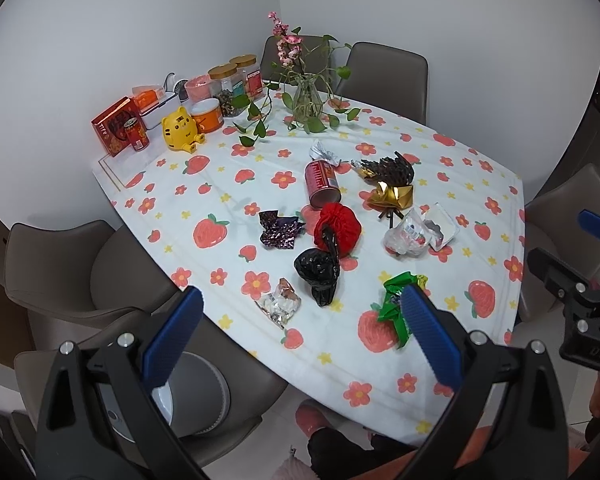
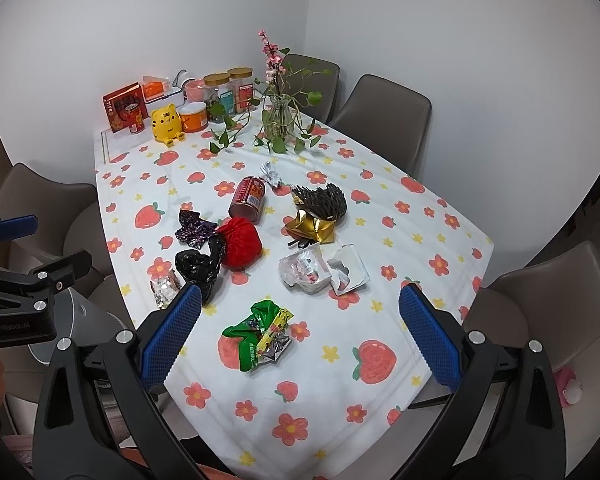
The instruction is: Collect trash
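Note:
Trash lies on the flowered tablecloth (image 1: 480,184): a tipped red can (image 1: 321,182), a black bag (image 1: 318,274), a red crumpled bag (image 1: 338,230), a purple wrapper (image 1: 280,229), a green wrapper (image 2: 258,334), a clear wrapper (image 1: 280,304), clear plastic packaging (image 2: 324,270), a gold and dark bundle (image 2: 318,214) and a foil scrap (image 2: 271,174). My left gripper (image 1: 300,336) is open and empty above the near edge, over the clear wrapper. My right gripper (image 2: 300,336) is open and empty above the green wrapper.
A grey round bin (image 1: 198,394) stands on the floor left of the table. At the table's far end are a vase of plants (image 2: 278,120), jars (image 2: 226,92), a yellow tiger toy (image 2: 165,122) and red boxes (image 2: 124,106). Grey chairs (image 2: 380,112) surround the table.

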A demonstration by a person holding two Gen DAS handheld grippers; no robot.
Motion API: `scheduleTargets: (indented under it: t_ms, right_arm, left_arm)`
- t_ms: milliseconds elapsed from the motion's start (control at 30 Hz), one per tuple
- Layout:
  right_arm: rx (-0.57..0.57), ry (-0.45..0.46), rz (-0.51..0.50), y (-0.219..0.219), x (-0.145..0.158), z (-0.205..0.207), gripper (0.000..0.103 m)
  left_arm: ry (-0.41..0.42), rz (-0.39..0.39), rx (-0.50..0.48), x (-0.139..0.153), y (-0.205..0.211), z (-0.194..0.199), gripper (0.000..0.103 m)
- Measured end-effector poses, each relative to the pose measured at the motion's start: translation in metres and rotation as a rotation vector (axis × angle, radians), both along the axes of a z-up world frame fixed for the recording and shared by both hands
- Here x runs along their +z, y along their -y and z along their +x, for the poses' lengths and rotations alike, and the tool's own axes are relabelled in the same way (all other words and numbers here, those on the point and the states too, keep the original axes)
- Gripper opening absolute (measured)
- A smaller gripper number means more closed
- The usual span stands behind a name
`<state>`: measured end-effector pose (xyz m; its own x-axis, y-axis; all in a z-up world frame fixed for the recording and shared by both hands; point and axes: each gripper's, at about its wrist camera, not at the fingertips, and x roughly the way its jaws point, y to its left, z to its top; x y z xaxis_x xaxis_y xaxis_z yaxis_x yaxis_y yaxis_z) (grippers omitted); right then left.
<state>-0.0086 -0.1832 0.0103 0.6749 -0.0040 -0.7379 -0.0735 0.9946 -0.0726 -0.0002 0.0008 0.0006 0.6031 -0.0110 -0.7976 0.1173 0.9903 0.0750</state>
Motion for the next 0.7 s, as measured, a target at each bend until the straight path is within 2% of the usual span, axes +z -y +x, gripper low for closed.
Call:
scheduleTargets:
  t_ms: [700]
  right_arm:
    - [0.005,0.001,0.006,0.002,0.0013,0.003,0.096]
  left_arm:
    - [-0.006,-0.006,0.002,-0.0002,-0.0007,0.0003,0.099]
